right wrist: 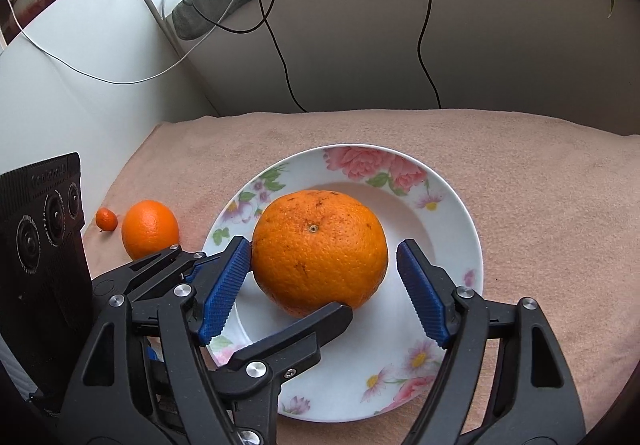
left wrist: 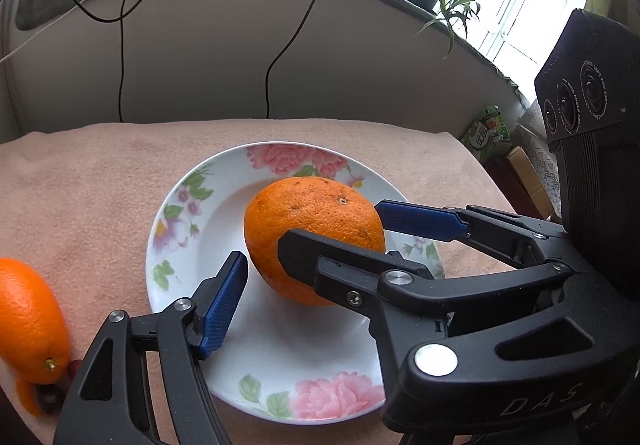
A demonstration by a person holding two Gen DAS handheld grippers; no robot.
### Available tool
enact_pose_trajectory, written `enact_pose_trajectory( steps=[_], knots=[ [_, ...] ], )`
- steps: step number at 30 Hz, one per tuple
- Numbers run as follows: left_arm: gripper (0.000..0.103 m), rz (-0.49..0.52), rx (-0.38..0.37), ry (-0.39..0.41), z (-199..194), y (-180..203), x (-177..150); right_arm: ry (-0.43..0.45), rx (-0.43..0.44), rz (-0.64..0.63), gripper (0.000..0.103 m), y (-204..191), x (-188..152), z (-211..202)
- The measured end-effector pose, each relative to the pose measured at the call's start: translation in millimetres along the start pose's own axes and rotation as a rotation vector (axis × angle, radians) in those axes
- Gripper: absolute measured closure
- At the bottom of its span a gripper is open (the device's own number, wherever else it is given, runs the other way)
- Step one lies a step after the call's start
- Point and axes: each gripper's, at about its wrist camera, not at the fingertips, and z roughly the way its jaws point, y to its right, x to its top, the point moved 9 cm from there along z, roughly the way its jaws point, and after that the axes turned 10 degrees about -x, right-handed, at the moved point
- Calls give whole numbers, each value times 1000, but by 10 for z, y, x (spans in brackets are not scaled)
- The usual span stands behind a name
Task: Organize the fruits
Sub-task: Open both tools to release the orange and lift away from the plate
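On the flowered plate [right wrist: 448, 201], which rests on a pink cloth [right wrist: 540, 173], one large orange [right wrist: 320, 249] has been placed near the middle. Two fruits are left off the plate on the cloth to its left: a smaller orange [right wrist: 150, 229] and, just beyond it, a tiny orange fruit [right wrist: 106, 219]. The task is judged to be partly done, with one fruit gathered and at least two left to be moved.

Both grippers are angled downward toward the plate from the near side and are crossed over each other. The right gripper [right wrist: 324, 269] is held around the large orange with its jaws spread wide; one blue pad lies at or almost at the peel, the other stands clear, so no grip is seen. The left gripper [left wrist: 262, 251] is also open, with one pad just beside the fruit and the other finger reaching under its near side. Nothing is held by either.
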Motion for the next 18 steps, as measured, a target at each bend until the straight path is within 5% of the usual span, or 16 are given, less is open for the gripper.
enact_pose_trajectory(
  steps=[18],
  knots=[
    [30,-10,44,55,-345,-169,-17,71,-11,24,21,-5,-29,-382]
  ],
)
